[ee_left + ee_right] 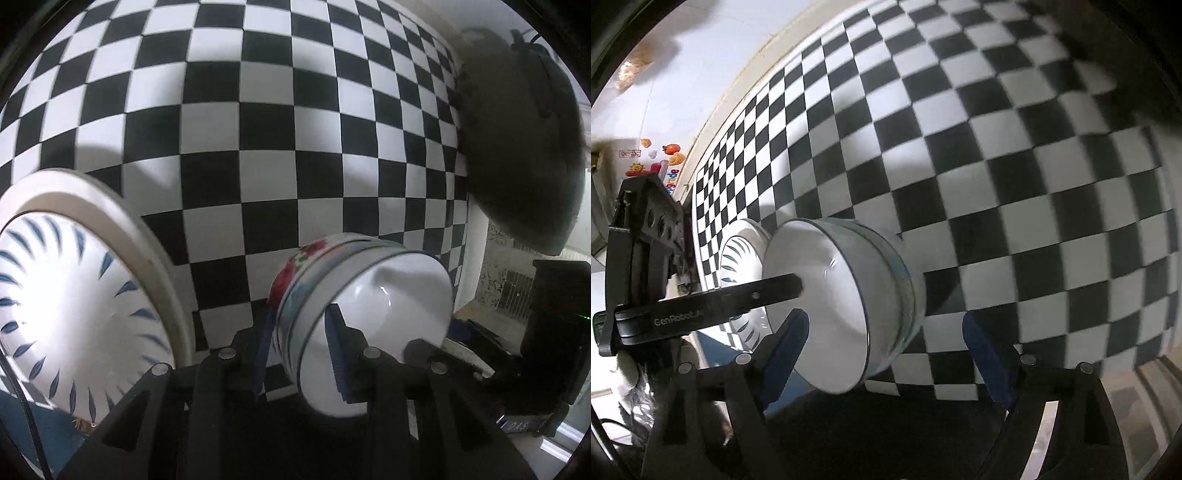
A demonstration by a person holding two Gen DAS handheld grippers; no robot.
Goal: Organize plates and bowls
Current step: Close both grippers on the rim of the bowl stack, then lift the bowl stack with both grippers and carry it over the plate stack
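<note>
A white bowl (388, 295) with a dark rim line and red flowers on its outside stands on the checkered tablecloth (258, 129); it looks like a nest of bowls. My left gripper (301, 350) straddles its near wall, one blue pad (338, 350) inside and the other outside. The pads flank the wall without a clear squeeze. In the right wrist view the same bowl (827, 295) lies just ahead of my right gripper (886, 343), whose fingers stand wide open on either side of it. The left gripper's black finger (713, 310) reaches into the bowl from the left.
A white plate with blue leaf strokes (74, 314) lies on a larger cream-rimmed plate (110, 206) just left of the bowl, and shows again as the leaf plate (738, 251). A dark rounded shape (517, 147) sits beyond the table's right edge. A wall with stickers (665, 158) is at the left.
</note>
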